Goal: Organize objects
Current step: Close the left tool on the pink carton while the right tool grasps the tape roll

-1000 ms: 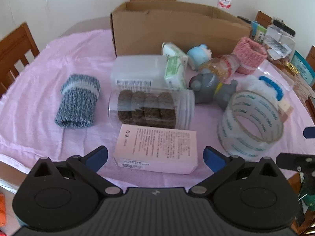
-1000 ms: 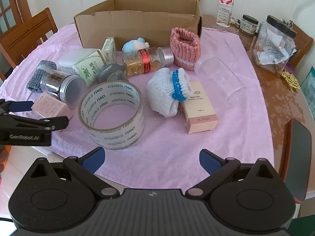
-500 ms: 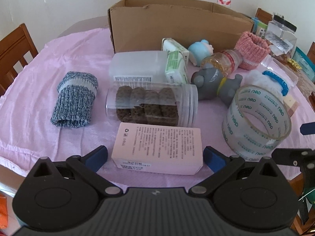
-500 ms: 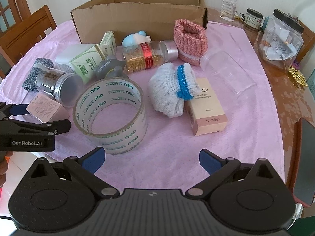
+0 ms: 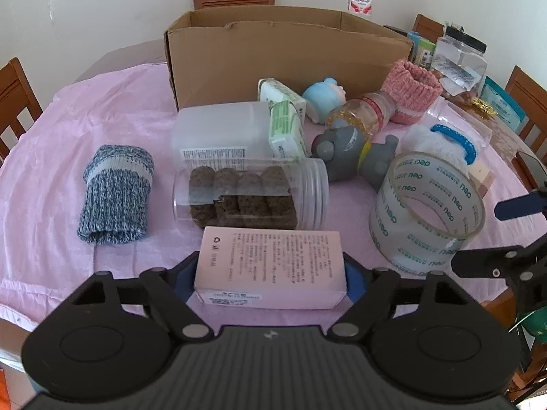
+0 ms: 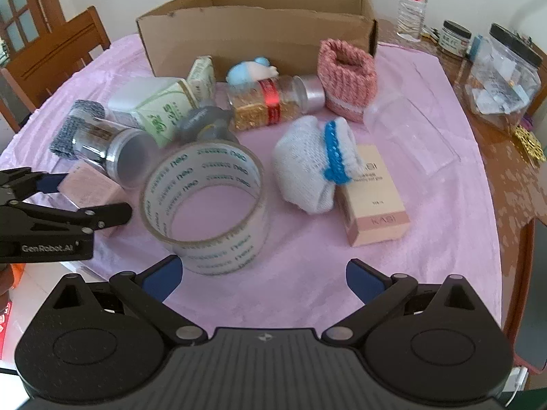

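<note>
The left claw [image 5: 270, 273] is closing on the pink box [image 5: 270, 266] at the near edge of the counter [image 5: 51, 171]. A second ago its jaws were standing wide on either side of the box; now the blue pads [image 5: 355, 282] are sitting right against the box's two short ends. Whether they are already pressing or just touching is hard to tell from this angle, since the box itself is hiding most of the pads. The box is still lying flat on the pink cloth, just in front of the cookie jar [image 5: 249, 193], so nothing is lifting yet.

The right claw [image 6: 261, 273] is hovering wide open and empty, with the tape roll [image 6: 205, 205] just ahead of its left pad and the second pink box [image 6: 372, 201] further off to its right. It is barely shifting.

This probably means the first pick is getting under way: the pink box looks set to go into the cardboard box [image 5: 283, 51] standing open at the back. The other loose things, the blue knit roll [image 5: 114, 191], the grey toy [image 5: 348, 153] and the rest, are all waiting on the cloth.
</note>
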